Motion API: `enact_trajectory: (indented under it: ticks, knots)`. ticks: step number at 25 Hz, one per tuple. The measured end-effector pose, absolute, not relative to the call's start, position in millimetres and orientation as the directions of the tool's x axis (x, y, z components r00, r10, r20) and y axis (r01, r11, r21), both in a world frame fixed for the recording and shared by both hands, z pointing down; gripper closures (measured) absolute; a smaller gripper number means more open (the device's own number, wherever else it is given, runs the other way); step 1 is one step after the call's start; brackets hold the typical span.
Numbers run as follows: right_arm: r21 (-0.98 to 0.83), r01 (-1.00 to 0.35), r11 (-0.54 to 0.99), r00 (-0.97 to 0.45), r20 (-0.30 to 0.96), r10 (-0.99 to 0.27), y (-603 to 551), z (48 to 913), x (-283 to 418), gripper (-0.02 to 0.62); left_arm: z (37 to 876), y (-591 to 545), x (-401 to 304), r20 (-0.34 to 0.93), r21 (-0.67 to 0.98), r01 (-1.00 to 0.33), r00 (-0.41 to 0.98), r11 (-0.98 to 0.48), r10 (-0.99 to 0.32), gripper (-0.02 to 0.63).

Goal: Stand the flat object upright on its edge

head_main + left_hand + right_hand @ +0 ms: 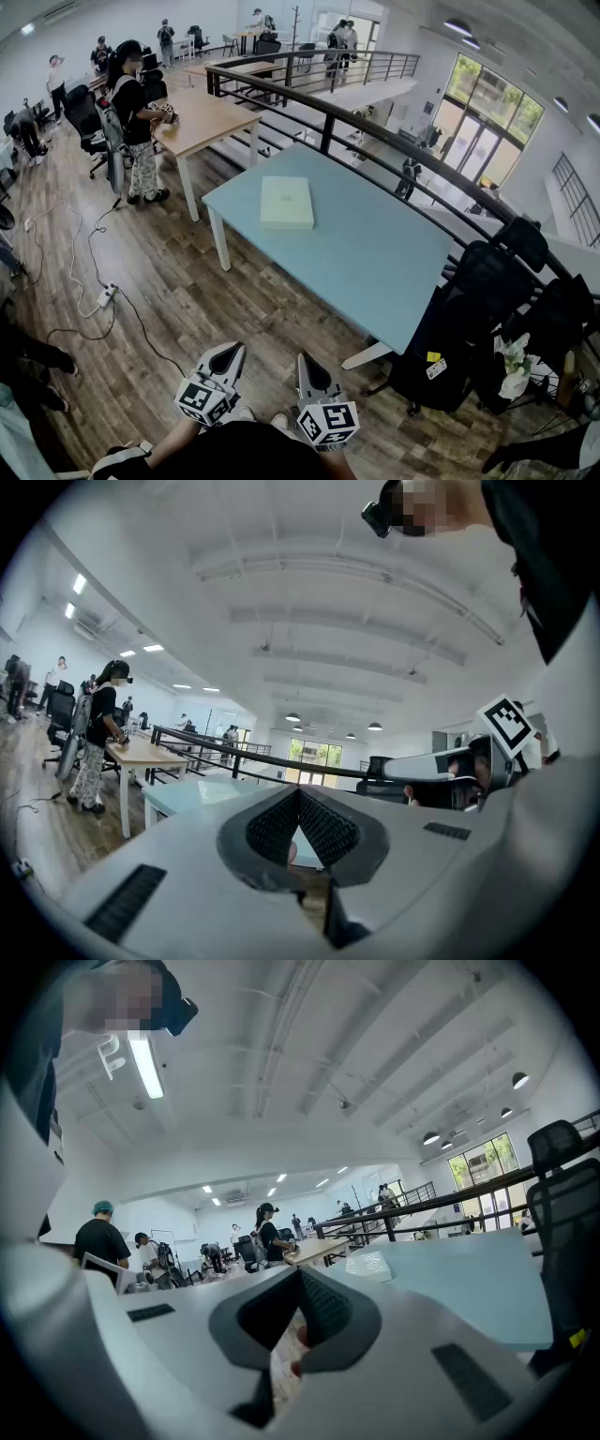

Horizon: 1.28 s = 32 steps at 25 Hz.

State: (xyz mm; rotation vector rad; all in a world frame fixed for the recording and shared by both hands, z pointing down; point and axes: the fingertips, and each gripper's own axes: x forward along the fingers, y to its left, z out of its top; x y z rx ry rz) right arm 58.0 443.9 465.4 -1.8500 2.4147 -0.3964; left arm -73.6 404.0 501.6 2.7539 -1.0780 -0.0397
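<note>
A flat pale cream box [287, 202] lies face down on the far part of the light blue table [375, 262]. Both grippers hang low near my body, well short of the table. My left gripper [228, 357] is shut with nothing between its jaws, and so is my right gripper [308, 368]. In the left gripper view the closed jaws [298, 799] point at the table's [192, 794] near end. The right gripper view shows its closed jaws [300, 1283] with the box [367, 1265] small and far off on the table [469, 1283].
A black railing [375, 131] runs behind the table. Black office chairs [487, 291] crowd the table's right end. A wooden table [202, 120] with a person [131, 117] stands at the back left. Cables and a power strip [105, 296] lie on the wooden floor.
</note>
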Motion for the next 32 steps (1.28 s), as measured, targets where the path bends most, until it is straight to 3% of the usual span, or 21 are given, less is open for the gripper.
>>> enact_trajectory:
  ticks: [32]
  knots:
    - [-0.279,-0.932,0.232,-0.271,0.11,-0.956,418,477,19,0.588,508,377,-108,0.022,0.193,-0.672,0.732,-0.715,-0.681,0.604]
